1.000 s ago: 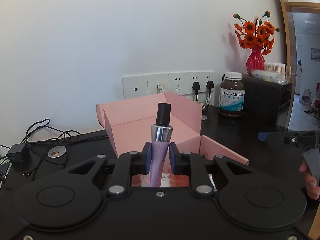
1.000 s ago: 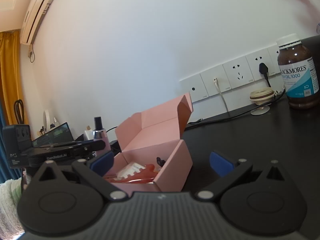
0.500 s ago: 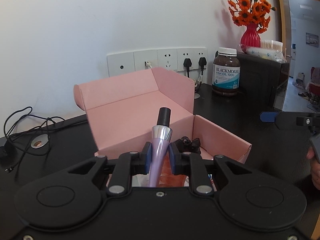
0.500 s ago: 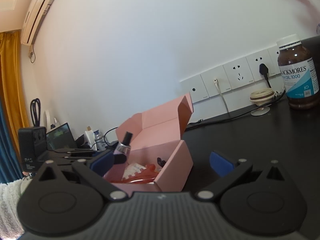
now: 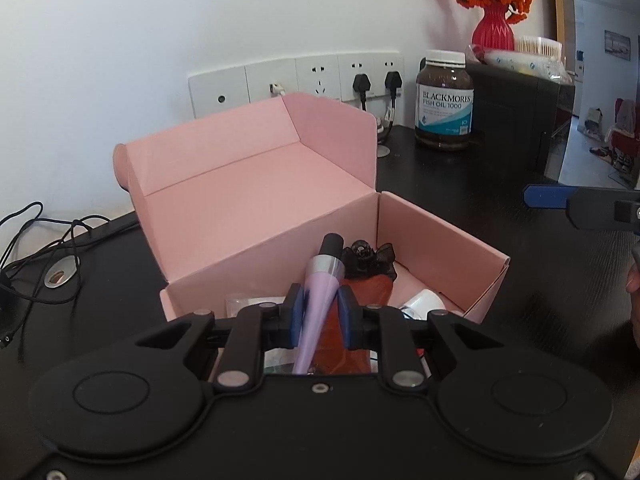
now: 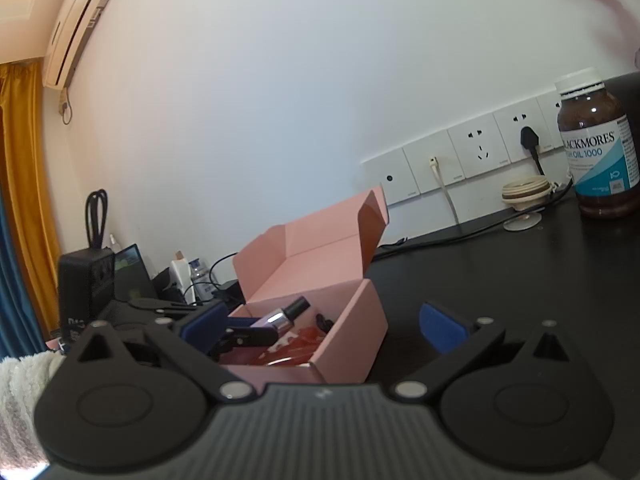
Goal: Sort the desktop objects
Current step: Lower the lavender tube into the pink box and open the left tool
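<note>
My left gripper (image 5: 319, 312) is shut on a lilac nail-polish bottle (image 5: 320, 300) with a silver collar and black cap. The bottle tilts forward over the open pink cardboard box (image 5: 440, 248). Inside the box lie a black bow clip (image 5: 366, 258), a red item (image 5: 352, 344) and a white item (image 5: 424, 302). In the right wrist view the same bottle (image 6: 286, 314) hangs just above the pink box (image 6: 352, 332), held by the left gripper (image 6: 244, 330). My right gripper (image 6: 324, 328) stands open with nothing between its blue pads, low over the desk beside the box.
A brown fish-oil bottle (image 5: 443, 100) stands at the back right by the wall sockets (image 5: 296, 82). A red vase of orange flowers (image 5: 492, 28) sits on a dark cabinet. Black cables (image 5: 44, 236) lie at the left. A hand (image 5: 634, 280) shows at the right edge.
My left gripper moved forward and down and tipped downward, bringing the bottle from in front of the box to over its inside. The right gripper has not moved.
</note>
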Available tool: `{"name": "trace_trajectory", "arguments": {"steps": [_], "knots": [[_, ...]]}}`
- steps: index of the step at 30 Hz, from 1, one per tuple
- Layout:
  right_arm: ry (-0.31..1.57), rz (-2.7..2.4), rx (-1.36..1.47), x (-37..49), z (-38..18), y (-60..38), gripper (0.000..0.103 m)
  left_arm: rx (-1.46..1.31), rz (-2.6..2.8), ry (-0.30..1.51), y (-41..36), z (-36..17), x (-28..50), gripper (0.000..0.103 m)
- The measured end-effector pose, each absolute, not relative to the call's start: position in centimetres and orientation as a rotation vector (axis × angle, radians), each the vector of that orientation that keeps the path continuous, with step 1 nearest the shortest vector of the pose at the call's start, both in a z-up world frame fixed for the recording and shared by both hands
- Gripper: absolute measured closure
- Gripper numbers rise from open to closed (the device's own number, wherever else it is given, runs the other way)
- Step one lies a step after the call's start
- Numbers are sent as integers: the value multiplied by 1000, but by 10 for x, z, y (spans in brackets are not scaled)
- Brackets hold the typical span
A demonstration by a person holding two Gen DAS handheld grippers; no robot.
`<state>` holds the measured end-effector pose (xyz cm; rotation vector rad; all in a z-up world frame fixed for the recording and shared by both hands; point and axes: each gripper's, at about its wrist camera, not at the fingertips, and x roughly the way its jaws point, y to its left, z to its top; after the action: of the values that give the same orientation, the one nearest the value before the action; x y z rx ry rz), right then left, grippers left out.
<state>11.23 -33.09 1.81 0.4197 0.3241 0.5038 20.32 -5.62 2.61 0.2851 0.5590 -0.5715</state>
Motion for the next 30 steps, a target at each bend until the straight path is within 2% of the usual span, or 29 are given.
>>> {"name": "trace_trajectory", "arguments": {"steps": [30], "knots": [[333, 497, 445, 115, 15, -331, 1, 296, -554, 596, -69, 21, 213, 85]]}}
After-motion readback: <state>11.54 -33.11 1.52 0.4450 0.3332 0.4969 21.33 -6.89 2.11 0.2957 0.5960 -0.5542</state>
